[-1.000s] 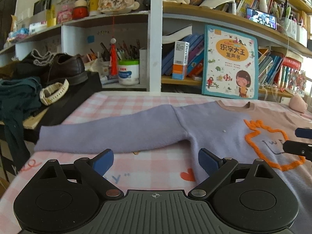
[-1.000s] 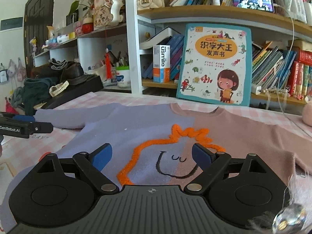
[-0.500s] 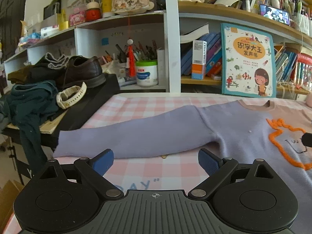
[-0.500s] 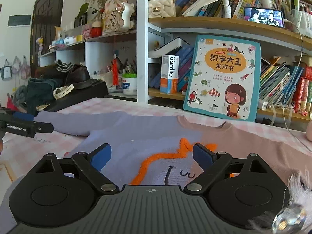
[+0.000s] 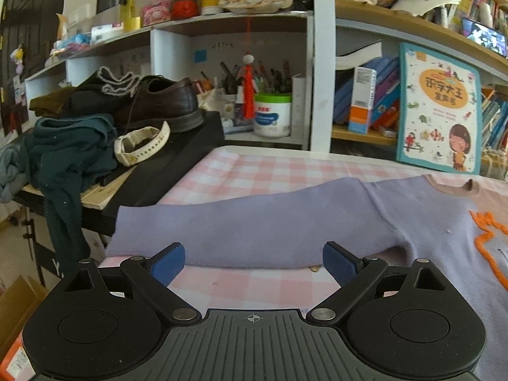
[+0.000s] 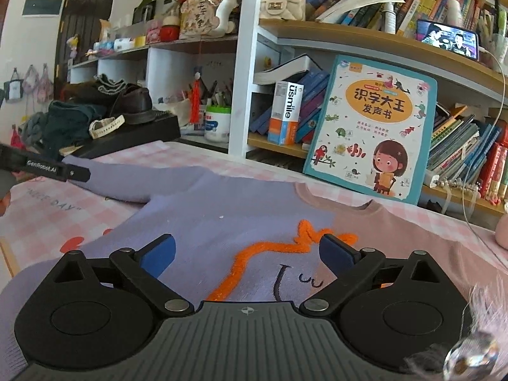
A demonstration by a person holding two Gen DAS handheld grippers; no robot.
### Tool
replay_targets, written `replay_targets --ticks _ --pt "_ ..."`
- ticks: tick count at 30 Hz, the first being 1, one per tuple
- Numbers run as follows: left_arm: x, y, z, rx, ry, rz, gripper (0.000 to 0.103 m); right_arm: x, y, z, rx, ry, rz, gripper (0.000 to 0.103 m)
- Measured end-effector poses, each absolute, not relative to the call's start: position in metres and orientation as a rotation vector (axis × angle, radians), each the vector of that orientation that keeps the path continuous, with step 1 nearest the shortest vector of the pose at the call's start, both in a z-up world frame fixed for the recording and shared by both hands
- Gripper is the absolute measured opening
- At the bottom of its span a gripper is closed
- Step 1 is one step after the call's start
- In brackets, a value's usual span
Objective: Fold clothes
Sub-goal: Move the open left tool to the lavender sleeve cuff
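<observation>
A child's sweater, half lilac and half dusty pink with an orange embroidered outline, lies flat on the pink checked tablecloth. In the left wrist view its lilac sleeve (image 5: pixel 247 225) stretches left toward the table's edge. My left gripper (image 5: pixel 254 262) is open and empty, just in front of that sleeve's lower edge. In the right wrist view the sweater's body (image 6: pixel 241 222) fills the middle. My right gripper (image 6: pixel 247 252) is open and empty above the chest design. The left gripper's arm (image 6: pixel 47 170) shows at the left of the right wrist view.
A black box (image 5: pixel 165 171) with a brown shoe (image 5: pixel 158 104) and dark clothes (image 5: pixel 66 155) stands left of the table. Bookshelves (image 6: pixel 349 35) run behind, with a children's book (image 6: pixel 368 127) leaning against them and a white tub (image 5: pixel 273 114).
My left gripper has swung left, from the sweater's body to along the lilac sleeve. My right gripper has shifted slightly over the chest design. Both stay open.
</observation>
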State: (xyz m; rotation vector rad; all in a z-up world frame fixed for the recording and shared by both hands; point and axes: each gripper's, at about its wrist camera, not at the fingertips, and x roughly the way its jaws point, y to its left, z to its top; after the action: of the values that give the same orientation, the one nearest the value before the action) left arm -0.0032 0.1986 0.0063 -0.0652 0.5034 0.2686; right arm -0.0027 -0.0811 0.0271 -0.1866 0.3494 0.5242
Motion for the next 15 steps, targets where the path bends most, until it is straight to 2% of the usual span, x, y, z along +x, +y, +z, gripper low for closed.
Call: replay_targets --ticks 15 --pt "-0.014 0.204 0.013 -0.104 0.458 0.31 0.096 -0.004 -0.082 0.027 -0.178 0.344 0.522 0.099"
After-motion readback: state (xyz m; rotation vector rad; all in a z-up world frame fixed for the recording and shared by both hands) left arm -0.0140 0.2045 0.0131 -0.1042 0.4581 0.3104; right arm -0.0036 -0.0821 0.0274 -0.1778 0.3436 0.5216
